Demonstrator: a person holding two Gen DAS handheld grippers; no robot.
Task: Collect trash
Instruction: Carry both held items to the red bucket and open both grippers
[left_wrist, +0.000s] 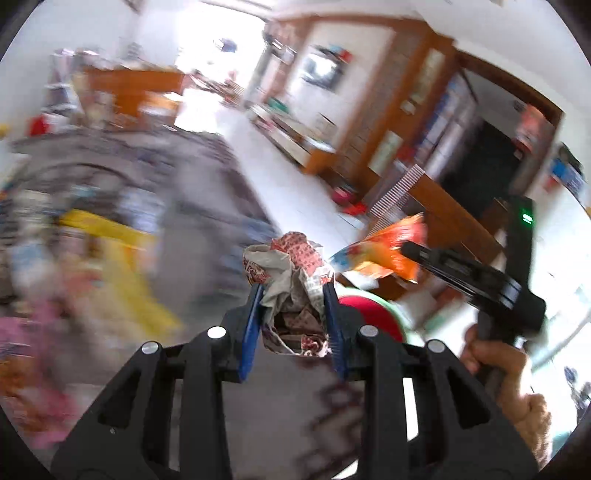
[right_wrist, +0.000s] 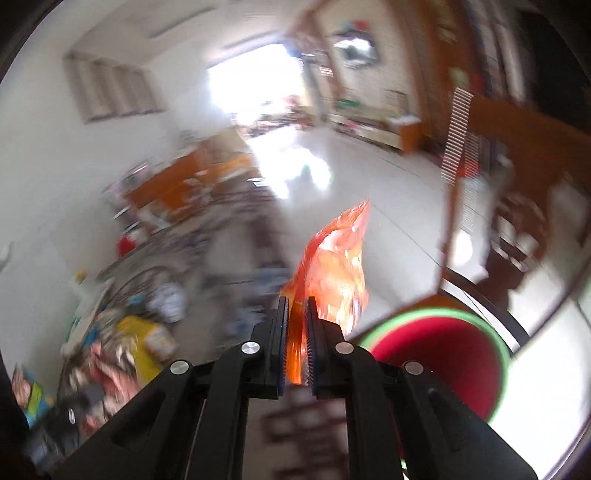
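Across a blurred living room with a pale tiled floor (right_wrist: 388, 206) and wooden cabinets (left_wrist: 399, 110) along the far wall, I see both my grippers carrying trash. The cluttered table (left_wrist: 110, 229) sits off to the left of both views, smeared beyond reading. Nearer, low and to the right, there is a round red seat or bin with a green rim (right_wrist: 443, 354); I cannot tell which it is, and if it is the bin, that is where I judge both loads should go.

My left gripper (left_wrist: 293, 295) is clamped on a crumpled printed paper wad (left_wrist: 295, 273), its blue pads pressed into either side with the wad bulging above them. My right gripper (right_wrist: 295, 325) is closed tight on an orange snack wrapper (right_wrist: 332, 266), pinching the bottom edge so the rest stands up loose. In the left wrist view the person's hand (left_wrist: 498, 365) grips the right tool's handle.

To do this carry well, I would keep both grips firm, slow down as I near the drop point, and bring each gripper directly over the opening before letting go. The wrapper is light and floppy, so I expect it to drift if dropped from high up; I'd lower it first. The wad should fall straight.
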